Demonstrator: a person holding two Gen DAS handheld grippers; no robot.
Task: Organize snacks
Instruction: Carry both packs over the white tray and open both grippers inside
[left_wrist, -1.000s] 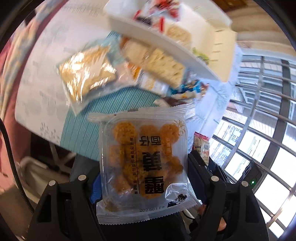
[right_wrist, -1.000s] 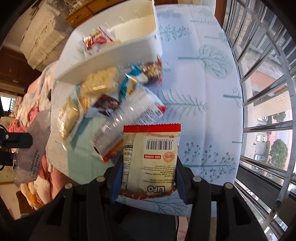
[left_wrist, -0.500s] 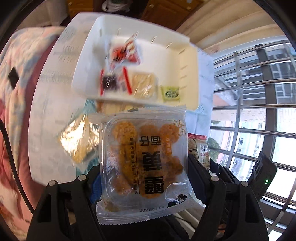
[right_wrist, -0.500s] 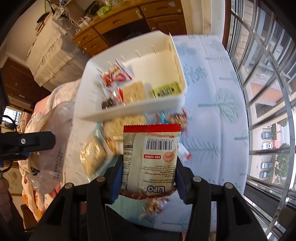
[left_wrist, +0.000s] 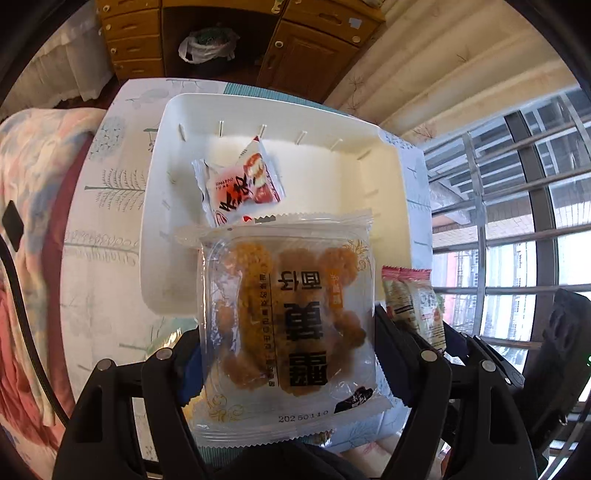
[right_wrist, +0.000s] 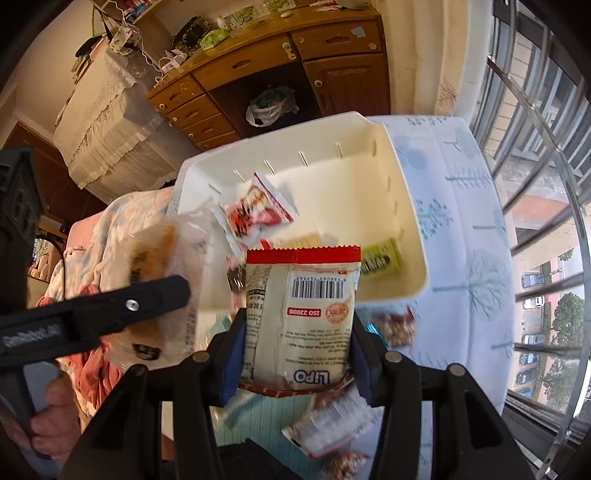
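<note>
My left gripper (left_wrist: 288, 350) is shut on a clear pack of golden fried snacks (left_wrist: 288, 317) and holds it above the near edge of the white bin (left_wrist: 155, 229). My right gripper (right_wrist: 299, 350) is shut on a red-and-cream LiPO packet (right_wrist: 301, 317), held in front of the bin (right_wrist: 406, 229). The bin holds a red-and-white packet (left_wrist: 240, 188), which also shows in the right wrist view (right_wrist: 255, 214), and a green packet (right_wrist: 380, 258). The LiPO packet shows at the right of the left wrist view (left_wrist: 413, 302). The left gripper with its pack shows at the left of the right wrist view (right_wrist: 110, 314).
The bin stands on a table with a tree-print cloth (right_wrist: 465, 221). Loose snack packets (right_wrist: 332, 424) lie on the cloth below my right gripper. A wooden cabinet (right_wrist: 295, 70) stands behind the table. A barred window (right_wrist: 546, 258) is on the right, bedding (left_wrist: 33, 184) on the left.
Both grippers have risen and moved toward the bin with their packets; the views now look down into it. The pile of loose snacks has dropped below the frames.
</note>
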